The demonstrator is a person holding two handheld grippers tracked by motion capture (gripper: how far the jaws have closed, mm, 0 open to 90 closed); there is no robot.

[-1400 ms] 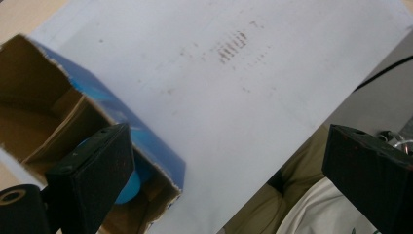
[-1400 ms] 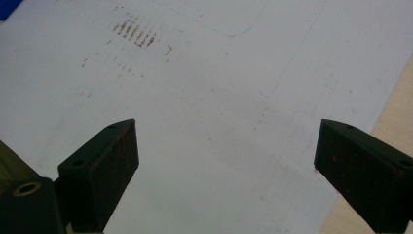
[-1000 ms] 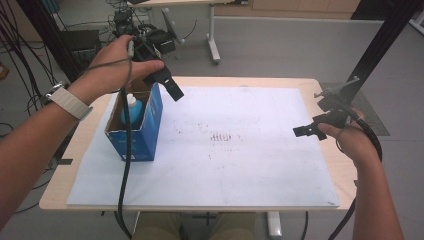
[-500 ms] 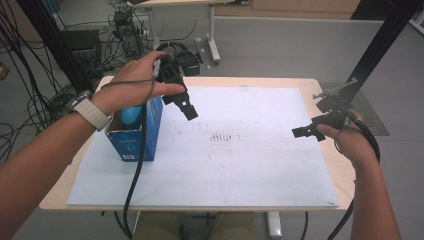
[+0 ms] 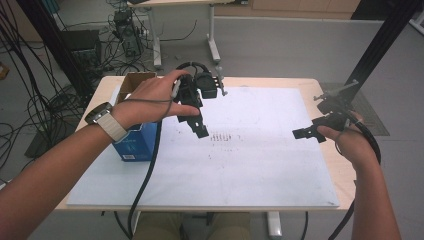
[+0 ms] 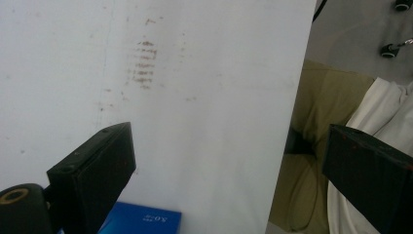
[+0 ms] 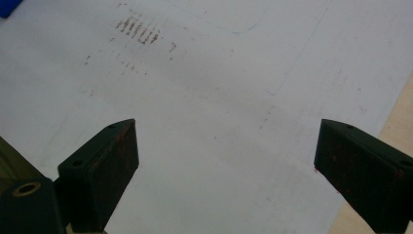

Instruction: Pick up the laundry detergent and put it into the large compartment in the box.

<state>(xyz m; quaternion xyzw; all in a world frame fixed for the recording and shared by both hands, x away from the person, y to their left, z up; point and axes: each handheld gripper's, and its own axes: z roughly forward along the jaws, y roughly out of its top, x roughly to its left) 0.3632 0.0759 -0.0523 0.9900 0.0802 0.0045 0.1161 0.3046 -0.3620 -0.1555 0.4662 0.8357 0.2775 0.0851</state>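
Note:
An open-topped blue box (image 5: 136, 143) stands at the left of the white sheet (image 5: 250, 165); my left forearm covers most of its inside. My left gripper (image 5: 199, 128) hangs over the sheet just right of the box, close to a patch of brown marks (image 5: 223, 136). Its jaws stand wide open with nothing between them in the left gripper view (image 6: 229, 163), where a corner of the blue box (image 6: 143, 220) lies below. My right gripper (image 5: 306, 133) hovers near the sheet's right edge, open and empty (image 7: 224, 163).
The wooden table (image 5: 327, 95) rims the sheet, and its right edge (image 7: 397, 119) lies close to the right gripper. Cables (image 5: 145, 180) trail from both grippers. Black frame posts (image 5: 380, 45), another desk and cable tangles stand behind. The person's lap (image 6: 311, 146) is at the near edge.
My left gripper has moved right and forward, from above the blue box to over the sheet near the brown marks. The right gripper has stayed in place.

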